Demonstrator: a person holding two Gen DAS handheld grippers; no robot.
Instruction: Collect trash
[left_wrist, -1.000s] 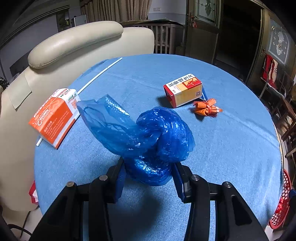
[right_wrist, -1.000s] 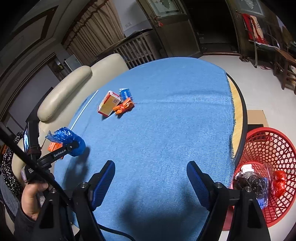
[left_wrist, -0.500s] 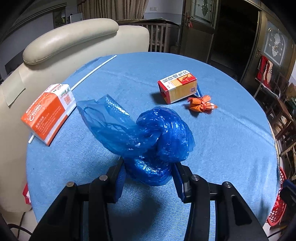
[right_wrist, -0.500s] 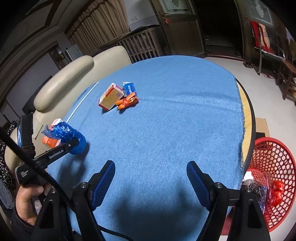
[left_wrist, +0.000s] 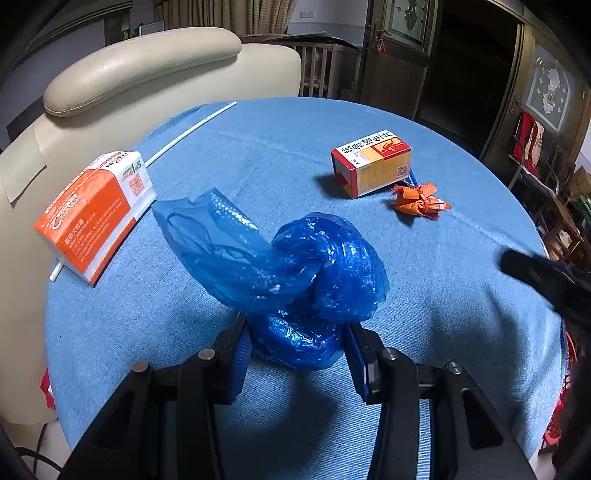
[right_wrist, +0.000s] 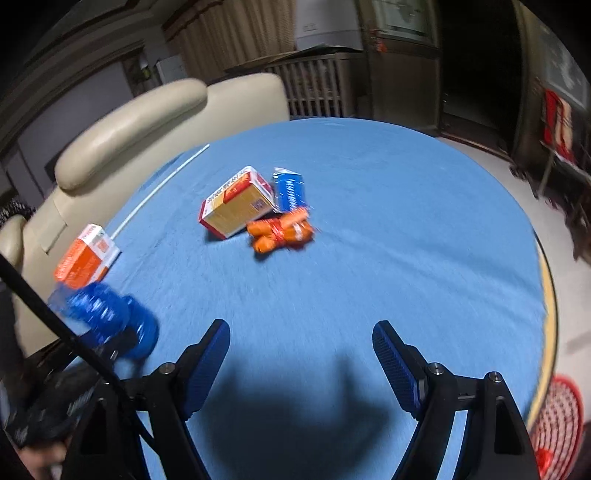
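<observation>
Left wrist view showed the knotted blue plastic bag clamped between the fingers of our left tool, held above the blue-covered bench. Beyond it we saw an orange-and-white carton lying at the bench's left edge, touching a thin white rod. Farther right lay a red-and-yellow box, with a crumpled orange wrapper just beside it. From the right wrist view, blurred, our right tool hung spread and empty above the bench, and a small blue packet lay against the box. A red mesh basket stood on the floor at lower right.
</observation>
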